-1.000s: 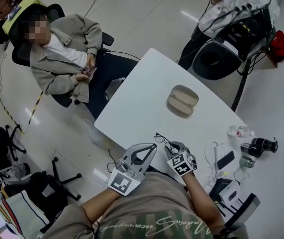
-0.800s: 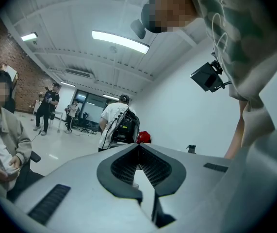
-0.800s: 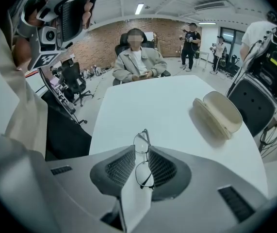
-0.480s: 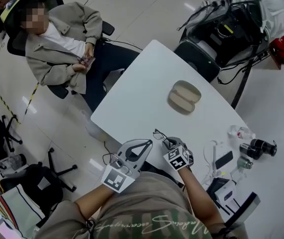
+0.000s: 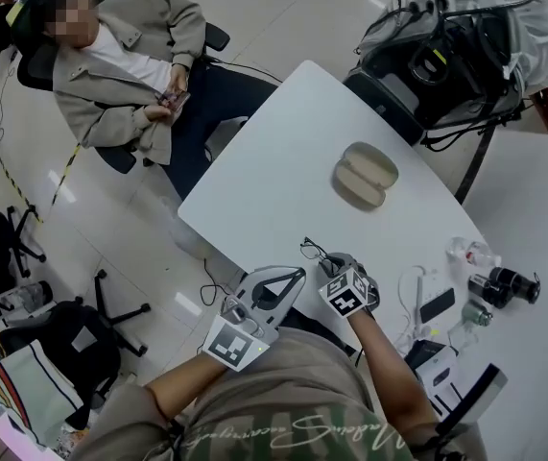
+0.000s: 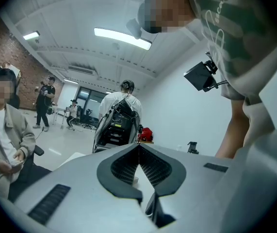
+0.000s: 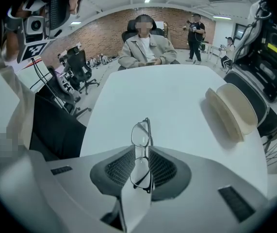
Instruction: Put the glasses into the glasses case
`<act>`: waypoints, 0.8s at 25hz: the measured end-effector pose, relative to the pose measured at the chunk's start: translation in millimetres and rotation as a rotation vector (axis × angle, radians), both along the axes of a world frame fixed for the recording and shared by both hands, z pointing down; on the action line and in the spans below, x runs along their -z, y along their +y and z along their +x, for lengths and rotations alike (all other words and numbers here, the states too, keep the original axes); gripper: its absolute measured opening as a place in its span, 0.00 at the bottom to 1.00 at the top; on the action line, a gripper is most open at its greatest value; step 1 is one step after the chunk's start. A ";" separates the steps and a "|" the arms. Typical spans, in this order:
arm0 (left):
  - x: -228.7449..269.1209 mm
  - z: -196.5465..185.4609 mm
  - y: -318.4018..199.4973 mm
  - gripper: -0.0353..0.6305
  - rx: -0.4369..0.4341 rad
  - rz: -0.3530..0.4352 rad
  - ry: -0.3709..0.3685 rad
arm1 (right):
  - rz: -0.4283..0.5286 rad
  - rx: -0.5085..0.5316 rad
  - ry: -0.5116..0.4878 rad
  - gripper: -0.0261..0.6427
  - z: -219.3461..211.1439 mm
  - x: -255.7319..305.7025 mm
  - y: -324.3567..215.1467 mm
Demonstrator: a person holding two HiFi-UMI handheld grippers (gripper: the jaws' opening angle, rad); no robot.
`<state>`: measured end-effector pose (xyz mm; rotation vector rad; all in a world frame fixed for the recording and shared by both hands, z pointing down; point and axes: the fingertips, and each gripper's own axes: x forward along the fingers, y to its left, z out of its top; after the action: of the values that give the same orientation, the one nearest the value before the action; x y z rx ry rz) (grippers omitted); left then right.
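My right gripper (image 5: 329, 263) (image 7: 141, 152) is shut on a pair of thin dark-framed glasses (image 7: 140, 136) (image 5: 312, 251). They stand on edge between its ribbed pads above the near edge of the white table (image 5: 283, 171). One lens sticks out past the jaws. The beige glasses case (image 5: 366, 174) (image 7: 235, 109) lies open on the table, well ahead and to the right of that gripper. My left gripper (image 5: 275, 287) (image 6: 138, 152) hangs beside the right one off the table's near edge, its pads pressed together on nothing.
A seated person in a beige jacket (image 5: 125, 60) is at the table's far left. A black equipment rig (image 5: 441, 56) stands behind the table. A phone, cables and small bottles (image 5: 475, 281) lie on the floor at right. Office chairs (image 5: 24, 248) stand at left.
The head view has drifted a little. Both grippers stay together at the near table edge, the right one still holding the glasses.
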<state>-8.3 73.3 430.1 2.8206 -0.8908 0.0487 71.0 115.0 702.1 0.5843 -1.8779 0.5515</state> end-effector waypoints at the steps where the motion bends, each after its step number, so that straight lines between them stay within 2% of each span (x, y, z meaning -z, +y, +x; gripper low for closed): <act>1: -0.9 -1.2 2.8 0.06 0.007 -0.008 -0.003 | -0.003 0.004 0.002 0.14 0.2 -0.2 1.8; 8: -5.9 -16.8 -0.4 0.06 0.073 0.000 -0.009 | -0.012 0.046 0.005 0.14 -0.9 -6.9 0.7; 15: 6.2 -19.6 -15.8 0.06 0.094 0.016 0.009 | -0.041 0.062 0.006 0.14 2.7 -11.2 2.0; 20: 0.0 -28.5 -19.6 0.06 0.115 -0.017 0.008 | -0.072 0.084 0.013 0.14 -4.2 -15.6 2.6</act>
<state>-36.8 53.7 430.1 2.7465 -1.0442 0.0296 66.8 117.7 717.7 0.4586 -1.8539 0.5563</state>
